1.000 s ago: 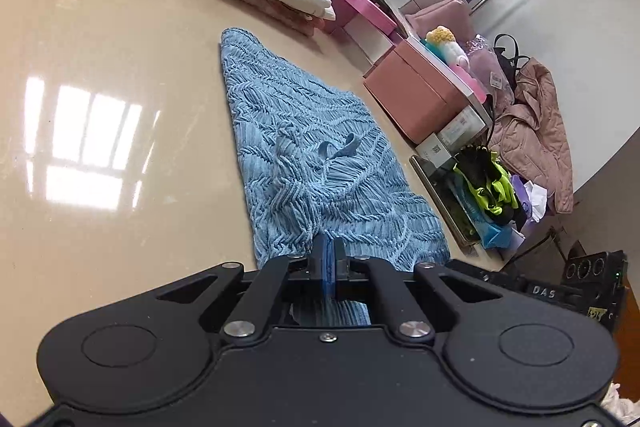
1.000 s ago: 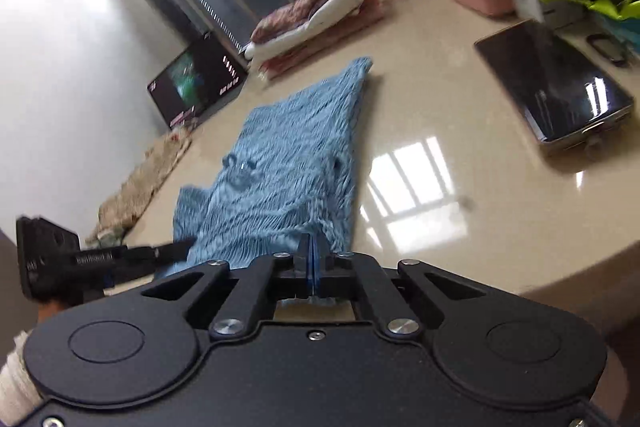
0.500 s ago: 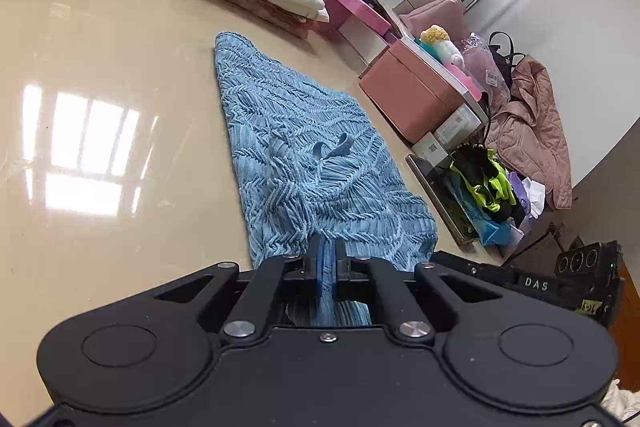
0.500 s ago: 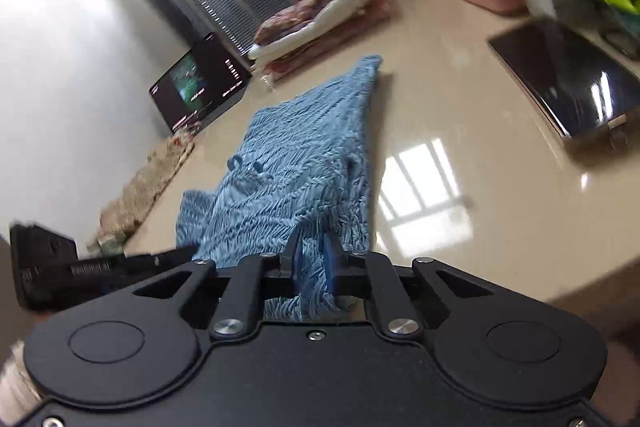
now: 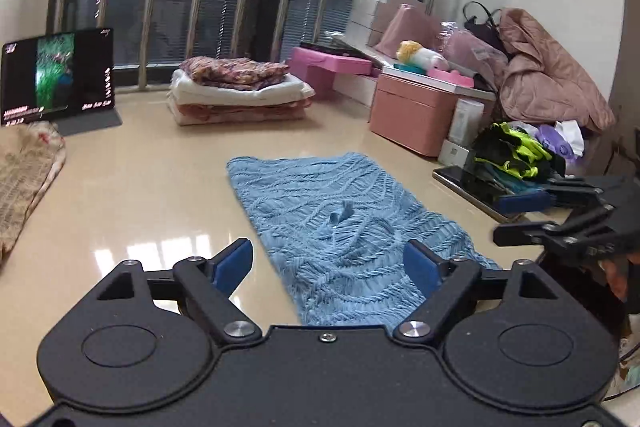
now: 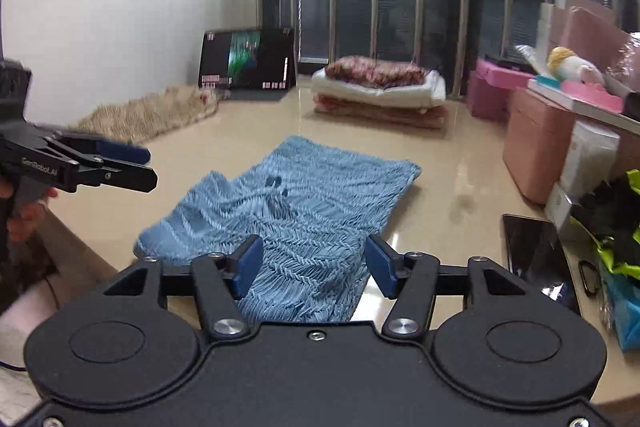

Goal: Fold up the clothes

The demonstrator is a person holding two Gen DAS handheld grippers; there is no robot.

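Blue ribbed knit garment [image 5: 332, 227] flat on glossy beige tabletop [image 5: 132, 195], near hem below left gripper [image 5: 328, 267]. Jaws just opened wide, nothing between blue pads [image 5: 234, 263]; cloth pinched a second ago now released.

Right wrist view: same garment [image 6: 304, 211] rumpled at near edge, right gripper [image 6: 314, 265] likewise just spread, empty. Fold apparently laid; regrasp probably next.

Garment [image 5: 340, 227] flat on table [image 5: 160, 195]; folded stack [image 5: 240, 91] behind, phone [image 6: 536, 259] probably right
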